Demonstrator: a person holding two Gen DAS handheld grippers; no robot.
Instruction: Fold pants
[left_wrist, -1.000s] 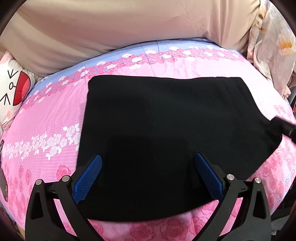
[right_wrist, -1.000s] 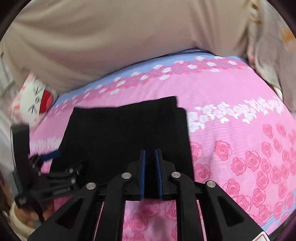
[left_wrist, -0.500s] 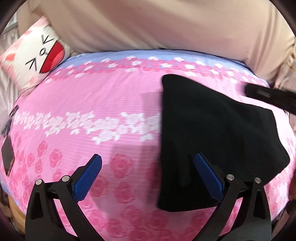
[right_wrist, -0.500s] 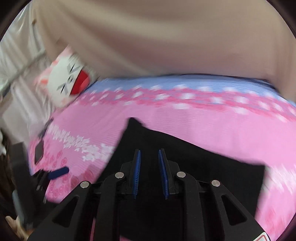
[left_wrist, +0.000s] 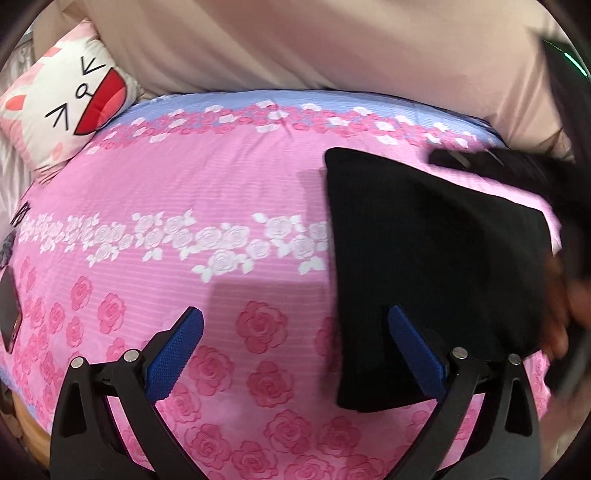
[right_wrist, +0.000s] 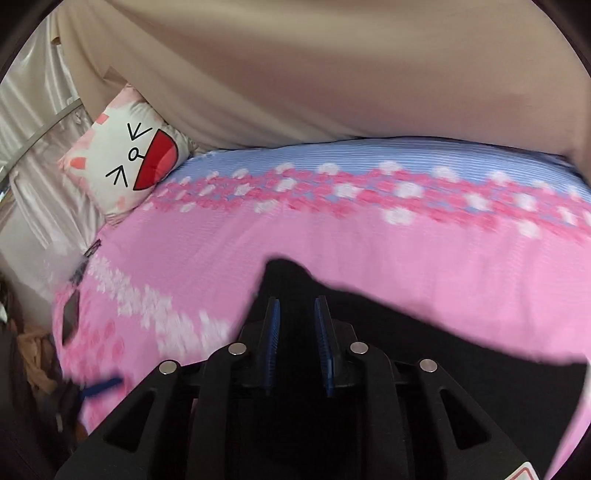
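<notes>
The folded black pants (left_wrist: 424, 266) are laid on the pink bed (left_wrist: 207, 192), at the right of the left wrist frame. The left hand-held gripper (left_wrist: 295, 354) is spread wide over the bed and holds nothing. The right hand-held gripper (right_wrist: 297, 328) is narrowly parted above the pants (right_wrist: 406, 350); whether cloth is pinched cannot be told. A cat pillow (left_wrist: 70, 107) is seen upper left.

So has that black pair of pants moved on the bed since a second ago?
Yes. In the left wrist view the black pants covered the white rose band on the bedsheet; now they lie right of it, folded narrower.
</notes>
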